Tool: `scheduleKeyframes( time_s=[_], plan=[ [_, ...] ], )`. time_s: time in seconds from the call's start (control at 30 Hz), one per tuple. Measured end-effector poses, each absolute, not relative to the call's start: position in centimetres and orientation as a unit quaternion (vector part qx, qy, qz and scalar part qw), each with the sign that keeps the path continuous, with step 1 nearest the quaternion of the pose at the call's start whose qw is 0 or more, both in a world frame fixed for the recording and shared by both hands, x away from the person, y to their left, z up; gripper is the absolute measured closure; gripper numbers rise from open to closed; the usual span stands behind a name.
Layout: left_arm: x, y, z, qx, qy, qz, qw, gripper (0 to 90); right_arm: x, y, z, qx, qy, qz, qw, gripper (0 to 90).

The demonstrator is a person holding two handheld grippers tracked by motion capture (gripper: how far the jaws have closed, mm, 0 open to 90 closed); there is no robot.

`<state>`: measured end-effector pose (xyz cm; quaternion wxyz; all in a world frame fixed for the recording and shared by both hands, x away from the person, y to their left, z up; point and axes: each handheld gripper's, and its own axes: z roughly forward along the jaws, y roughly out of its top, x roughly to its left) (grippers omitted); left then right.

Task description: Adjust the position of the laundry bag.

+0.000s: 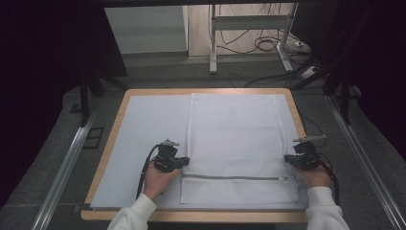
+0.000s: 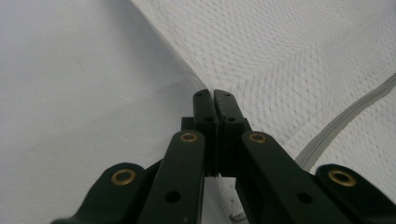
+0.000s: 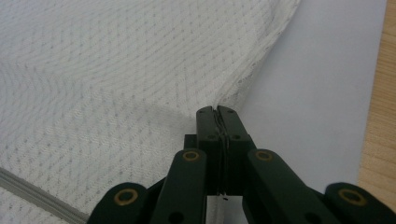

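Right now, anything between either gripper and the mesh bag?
Nothing visible. Both are already on it: the left gripper is shut on the left edge of the mesh bag, and the right gripper is shut on its right edge, just above the zipper. The bag lies on the white mat with nothing else on it.

Open table around my grippers
Flat mesh bag [image 1: 234, 139] at twelve o'clock; bare mat [image 1: 148, 120] at ten; nothing upright blocks me.
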<state>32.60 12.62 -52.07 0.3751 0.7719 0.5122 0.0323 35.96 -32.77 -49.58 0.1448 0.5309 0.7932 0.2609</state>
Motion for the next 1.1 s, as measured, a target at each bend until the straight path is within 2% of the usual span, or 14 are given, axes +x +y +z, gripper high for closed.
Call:
scheduleKeyframes(
  time_s=[1.1],
  plan=[
    [32.0,15.6,-51.5,0.762,0.525,0.042,0.376,90.0,35.6,-29.9,-49.5,0.509,0.804,0.263,0.155,87.6]
  ],
)
